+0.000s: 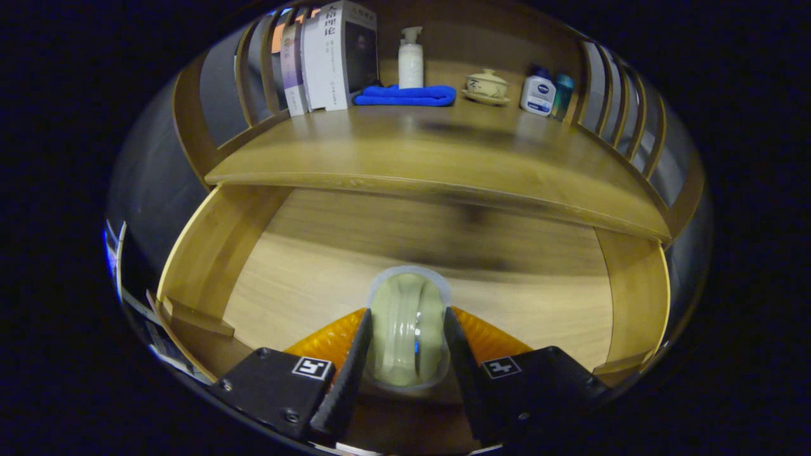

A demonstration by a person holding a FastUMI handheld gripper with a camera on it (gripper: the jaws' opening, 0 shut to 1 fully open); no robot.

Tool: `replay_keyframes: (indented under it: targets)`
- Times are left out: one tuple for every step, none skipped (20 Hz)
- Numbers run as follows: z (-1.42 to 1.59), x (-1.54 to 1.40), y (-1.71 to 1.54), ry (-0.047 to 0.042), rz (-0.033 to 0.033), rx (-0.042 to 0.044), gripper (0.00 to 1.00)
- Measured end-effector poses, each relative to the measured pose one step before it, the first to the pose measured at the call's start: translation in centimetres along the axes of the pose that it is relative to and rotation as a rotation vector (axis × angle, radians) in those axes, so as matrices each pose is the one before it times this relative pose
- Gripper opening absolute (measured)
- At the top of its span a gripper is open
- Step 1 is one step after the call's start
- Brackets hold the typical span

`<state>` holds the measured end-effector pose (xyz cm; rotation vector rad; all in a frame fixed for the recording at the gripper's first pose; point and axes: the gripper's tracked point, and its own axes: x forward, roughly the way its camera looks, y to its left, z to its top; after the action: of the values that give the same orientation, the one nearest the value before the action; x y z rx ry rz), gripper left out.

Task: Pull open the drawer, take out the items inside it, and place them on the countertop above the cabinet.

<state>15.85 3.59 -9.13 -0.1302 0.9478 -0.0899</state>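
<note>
A pale green ribbed jar (pixel 405 332) with a clear rim sits between my two fingers, and my gripper (pixel 405 354) is shut on it. Both fingers (pixel 355 354) press its sides. I hold it over the open wooden drawer (pixel 317 278), whose light floor lies below and ahead of the jar. The drawer's side walls run left and right of my fingers. Above the drawer stretches the wooden countertop (pixel 443 158), beyond the jar.
At the back of the countertop stand several books (pixel 329 57), a white pump bottle (pixel 410 60) on a folded blue towel (pixel 405 96), a lidded ceramic cup (pixel 486 85) and two small bottles (pixel 546 94). Slatted wooden rails (pixel 621 107) fence both sides.
</note>
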Motion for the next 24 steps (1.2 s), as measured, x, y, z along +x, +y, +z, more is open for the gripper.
replay_keyframes:
  targets:
    - [-0.006,-0.032,0.188,0.00521,0.01015,-0.00159,0.7]
    - [-0.06,0.071,-0.09,0.00537,-0.00295,-0.00486,0.64]
    - [0.011,0.016,-0.232,0.00223,-0.00643,-0.01184,0.59]
    - [0.065,-0.138,0.056,-0.00278,-0.00222,-0.00292,0.54]
    - [-0.022,0.082,0.186,0.00003,0.00241,-0.00721,0.49]
    - [0.073,-0.017,0.124,-0.0021,0.00361,-0.0139,0.44]
    - [0.078,-0.028,0.191,-0.0044,0.0073,-0.01517,0.37]
    - [-0.009,0.059,-0.194,0.00214,-0.01486,-0.0095,0.3]
    - [0.14,-0.035,0.067,-0.00657,0.00504,-0.01797,0.23]
    - [0.08,0.117,-0.046,-0.00396,0.00442,-0.00408,0.21]
    - [-0.008,-0.066,0.053,-0.00547,0.00564,-0.00023,0.19]
    - [0.098,0.021,-0.047,-0.0075,0.00469,0.00489,0.19]
    - [0.006,-0.053,-0.131,-0.00359,0.00121,0.00931,0.18]
    - [0.045,-0.075,-0.15,0.00074,0.00053,0.00724,0.17]
    - [0.142,-0.146,0.006,-0.00282,0.00413,0.00599,0.17]
    - [0.236,-0.262,-0.06,-0.00318,0.00219,0.00231,0.17]
    - [0.316,-0.374,-0.141,-0.0044,-0.00214,-0.00381,0.17]
    - [0.343,-0.448,-0.097,-0.00674,-0.00377,-0.00717,0.17]
    - [0.331,-0.365,-0.081,-0.00577,-0.00515,-0.0085,0.17]
    - [0.269,-0.406,-0.065,-0.00384,-0.00343,-0.01115,0.18]
    - [0.265,-0.37,0.008,-0.00413,-0.00357,-0.00791,0.18]
    - [0.234,-0.329,-0.026,-0.00094,-0.00233,-0.00679,0.17]
    - [0.096,-0.234,-0.101,0.00058,-0.00227,-0.00404,0.17]
    - [0.117,-0.279,0.007,0.00215,-0.00037,-0.00317,0.17]
